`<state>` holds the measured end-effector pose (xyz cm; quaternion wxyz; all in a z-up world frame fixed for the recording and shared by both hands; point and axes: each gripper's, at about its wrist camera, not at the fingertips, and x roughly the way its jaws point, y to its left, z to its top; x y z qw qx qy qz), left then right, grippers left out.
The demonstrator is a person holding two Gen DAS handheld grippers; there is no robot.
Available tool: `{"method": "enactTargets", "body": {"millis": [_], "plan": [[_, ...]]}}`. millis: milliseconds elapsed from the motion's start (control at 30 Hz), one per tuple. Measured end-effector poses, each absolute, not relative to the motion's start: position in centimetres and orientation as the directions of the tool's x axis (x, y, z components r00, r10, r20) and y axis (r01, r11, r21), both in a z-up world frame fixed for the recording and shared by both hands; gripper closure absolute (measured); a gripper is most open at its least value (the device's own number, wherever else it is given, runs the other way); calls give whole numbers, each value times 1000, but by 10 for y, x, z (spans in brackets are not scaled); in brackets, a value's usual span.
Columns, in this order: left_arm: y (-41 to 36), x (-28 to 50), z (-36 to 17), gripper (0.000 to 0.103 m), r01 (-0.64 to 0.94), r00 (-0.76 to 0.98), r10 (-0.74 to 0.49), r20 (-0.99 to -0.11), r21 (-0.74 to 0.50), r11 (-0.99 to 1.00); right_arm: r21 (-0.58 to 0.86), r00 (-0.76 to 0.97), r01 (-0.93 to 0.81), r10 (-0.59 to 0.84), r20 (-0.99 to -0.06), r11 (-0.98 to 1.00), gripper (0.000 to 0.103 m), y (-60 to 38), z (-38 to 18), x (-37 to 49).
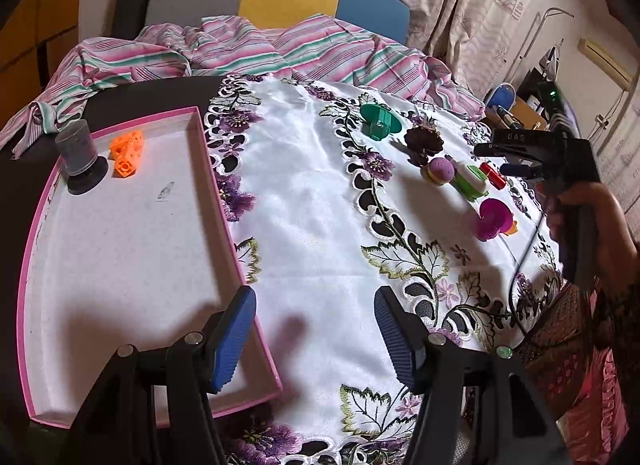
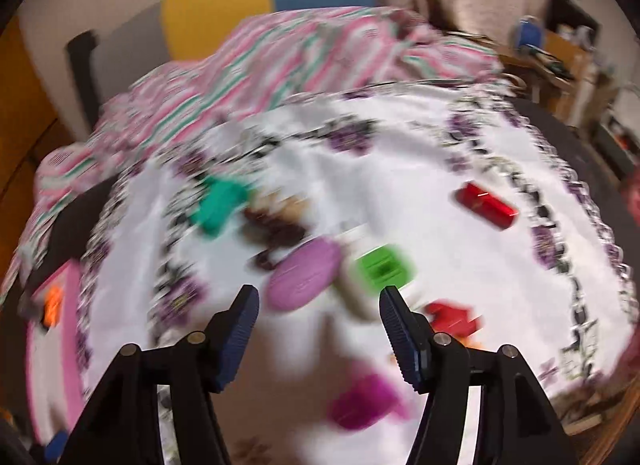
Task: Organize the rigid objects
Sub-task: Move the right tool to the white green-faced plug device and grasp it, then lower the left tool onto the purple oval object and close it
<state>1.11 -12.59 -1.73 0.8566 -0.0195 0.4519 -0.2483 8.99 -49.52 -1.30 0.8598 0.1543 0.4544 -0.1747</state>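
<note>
White tablecloth (image 1: pixel 304 201) spreads bare beside tray (image 1: pixel 208 169); both grippers wide, empty.

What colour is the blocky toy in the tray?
Orange. The blocky toy sits in the pink-rimmed tray, clearest in the left wrist view.

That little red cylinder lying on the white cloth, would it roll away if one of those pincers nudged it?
Probably. The red cylinder lies on its side, so a sideways nudge would likely roll it, though the embroidered tablecloth may slow it. Its glossy surface suggests hard plastic or metal, perhaps slippery between the fingers of the right gripper.
</note>
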Motion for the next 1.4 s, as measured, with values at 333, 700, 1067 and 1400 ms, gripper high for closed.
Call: {"method": "enactTargets", "body": {"millis": [333, 700, 1067, 1400], "plan": [[-135, 11, -14, 41, 424, 461, -447, -767, -252, 870, 79, 440, 408, -120, -890, 910, 39, -525, -50, 116], [-147, 14, -13, 41, 440, 451, -447, -772, -243, 864, -19, 431, 319, -162, -888, 947, 50, -504, -74, 129], [-169, 27, -1, 41, 475, 460, -450, -766, -216, 853, 161, 471, 197, 51, -881, 967, 50, -455, -65, 126], [-234, 73, 5, 41, 571, 449, -448, -773, -137, 809, 172, 447, 384, -20, -894, 907, 50, -498, -67, 117]]}}
